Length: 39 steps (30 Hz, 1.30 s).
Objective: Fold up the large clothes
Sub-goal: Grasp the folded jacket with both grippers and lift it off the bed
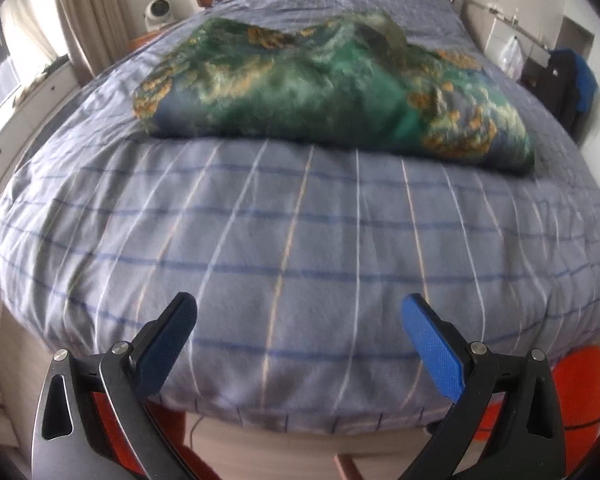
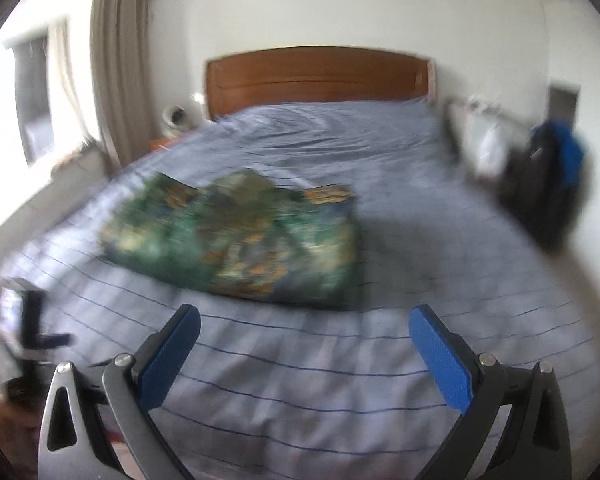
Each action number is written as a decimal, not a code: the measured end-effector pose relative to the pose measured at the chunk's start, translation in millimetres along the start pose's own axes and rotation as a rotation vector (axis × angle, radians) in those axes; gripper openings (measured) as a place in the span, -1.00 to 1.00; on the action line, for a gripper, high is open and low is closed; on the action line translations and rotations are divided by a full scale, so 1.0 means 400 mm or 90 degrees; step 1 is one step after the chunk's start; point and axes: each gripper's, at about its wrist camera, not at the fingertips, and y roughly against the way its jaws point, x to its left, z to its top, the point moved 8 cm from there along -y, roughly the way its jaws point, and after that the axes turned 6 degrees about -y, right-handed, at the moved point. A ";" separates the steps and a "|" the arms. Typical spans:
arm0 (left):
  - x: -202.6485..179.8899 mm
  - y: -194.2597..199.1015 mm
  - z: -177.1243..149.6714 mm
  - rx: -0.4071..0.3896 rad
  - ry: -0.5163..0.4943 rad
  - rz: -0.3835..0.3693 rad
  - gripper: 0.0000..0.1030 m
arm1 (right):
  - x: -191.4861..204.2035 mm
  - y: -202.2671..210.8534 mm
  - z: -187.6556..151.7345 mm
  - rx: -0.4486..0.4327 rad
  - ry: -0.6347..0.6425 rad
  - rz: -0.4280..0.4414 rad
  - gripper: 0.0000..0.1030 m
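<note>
Left gripper [image 1: 299,309], right gripper [image 2: 304,319]: blue textured jaws, black arms, seemingly silver rivets

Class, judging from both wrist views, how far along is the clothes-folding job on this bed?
Done: the green patterned garment lies as a folded bundle on the checked bedcover. In hand: nothing; the left gripper and right gripper are both open and clear of it. Left: perhaps tidying its rumpled top; no other unfolded clothes show.

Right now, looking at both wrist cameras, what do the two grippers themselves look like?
The left gripper and right gripper look alike: two flat fingers each with textured blue pads, mounted on black brackets with round silver pivot screws. Outer arms are grey metal with elongated cut-out slots. Red-orange shows behind the left gripper's frame, though what it belongs to is unclear. No cables, sleeves or hands are visible.
</note>
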 end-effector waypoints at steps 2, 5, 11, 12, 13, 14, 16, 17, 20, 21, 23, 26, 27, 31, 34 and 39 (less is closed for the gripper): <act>0.012 0.000 0.046 -0.019 0.001 -0.011 0.99 | -0.018 -0.043 -0.018 0.013 -0.032 0.056 0.99; 0.037 -0.013 0.150 -0.056 -0.004 -0.003 0.99 | -0.050 -0.122 -0.041 0.050 -0.079 0.099 0.99; 0.104 -0.131 0.408 -0.102 -0.005 0.072 0.98 | -0.165 -0.335 -0.002 0.085 -0.238 0.204 0.99; 0.109 -0.168 0.443 -0.096 -0.008 0.082 0.98 | -0.182 -0.374 0.007 0.090 -0.249 0.205 0.99; 0.115 -0.221 0.482 -0.086 -0.010 0.100 0.97 | -0.204 -0.434 0.015 0.103 -0.262 0.203 0.99; 0.118 -0.248 0.501 -0.083 -0.011 0.109 0.96 | -0.219 -0.467 0.023 0.113 -0.269 0.202 0.99; 0.112 -0.322 0.549 -0.075 -0.015 0.125 0.94 | -0.247 -0.562 0.025 0.149 -0.289 0.217 0.99; 0.107 -0.350 0.570 -0.073 -0.017 0.129 0.89 | -0.259 -0.615 0.019 0.174 -0.297 0.215 0.99; 0.092 -0.416 0.642 -0.085 -0.004 0.147 0.87 | -0.248 -0.697 0.004 0.220 -0.292 0.249 0.99; 0.087 -0.439 0.658 -0.084 0.001 0.154 0.87 | -0.236 -0.717 -0.004 0.237 -0.292 0.263 0.99; 0.072 -0.499 0.670 -0.066 0.003 0.181 0.91 | -0.209 -0.740 -0.015 0.254 -0.286 0.290 0.92; 0.047 -0.553 0.663 -0.078 -0.041 0.258 0.95 | -0.190 -0.760 -0.023 0.269 -0.304 0.333 0.45; 0.046 -0.553 0.662 -0.087 -0.039 0.264 0.98 | -0.189 -0.765 -0.028 0.278 -0.319 0.349 0.32; 0.076 -0.549 0.657 -0.086 -0.008 0.223 0.99 | -0.187 -0.760 -0.043 0.302 -0.334 0.372 0.06; 0.087 -0.512 0.655 -0.064 -0.002 0.192 0.98 | -0.190 -0.743 -0.033 0.307 -0.366 0.400 -0.06; 0.071 -0.382 0.587 -0.083 0.012 0.162 0.96 | -0.159 -0.681 0.035 0.268 -0.367 0.419 -0.14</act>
